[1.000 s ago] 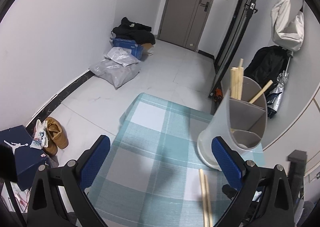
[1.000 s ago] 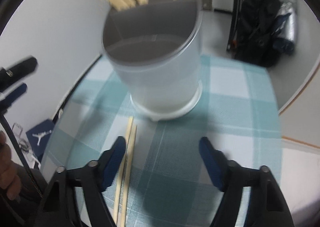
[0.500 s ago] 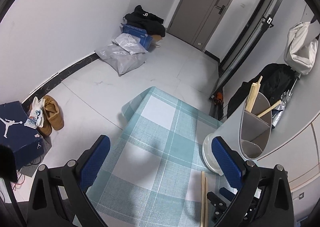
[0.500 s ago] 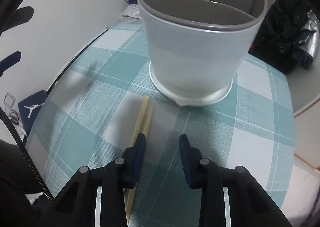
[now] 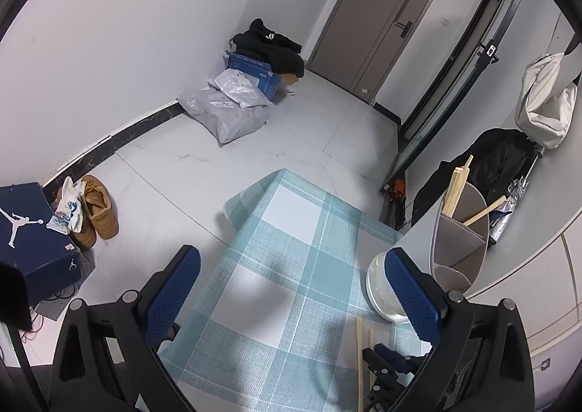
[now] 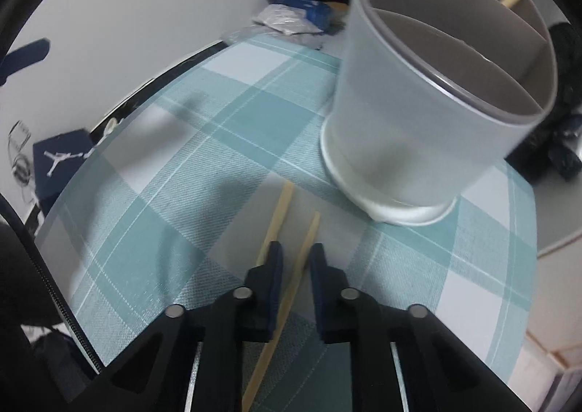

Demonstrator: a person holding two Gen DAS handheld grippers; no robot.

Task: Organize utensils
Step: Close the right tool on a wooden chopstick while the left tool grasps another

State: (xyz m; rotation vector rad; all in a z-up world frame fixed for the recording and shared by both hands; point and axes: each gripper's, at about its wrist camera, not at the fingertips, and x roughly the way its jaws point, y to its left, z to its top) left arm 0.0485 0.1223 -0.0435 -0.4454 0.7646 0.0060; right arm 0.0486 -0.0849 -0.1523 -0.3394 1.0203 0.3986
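- Wooden chopsticks (image 6: 287,230), two pale, slim, square-edged sticks, lie on a teal-and-white plaid tablecloth (image 6: 203,143), just in front of a utensil holder (image 6: 429,128).
- Right gripper (image 6: 294,259) sits low over the cloth, its blue-padded jaws narrowed to a slim gap around the right-hand stick (image 6: 298,266); a sliver of space shows on each side, so I cannot tell whether the pads have bitten yet.
- That stick's long axis runs nearly straight along the gripper's fingers, from under the gripper body toward the holder, so the jaws close across its width. This is the relation the pickup turns on.
- Its partner, the left-hand stick (image 6: 282,201), lies just outside the left pad, almost parallel, with its far tip reaching nearer the holder.
- Utensil holder: a round, frosted grey-white plastic tub on a white base, split by inner walls into compartments. More wooden sticks stand in the back sections; the near one looks empty.
- Left gripper (image 5: 291,292) hangs higher, jaws spread wide and holding nothing, over bare cloth left of the holder (image 5: 458,248).
- Judged from this, the right hand is nearer and is taking the stick.
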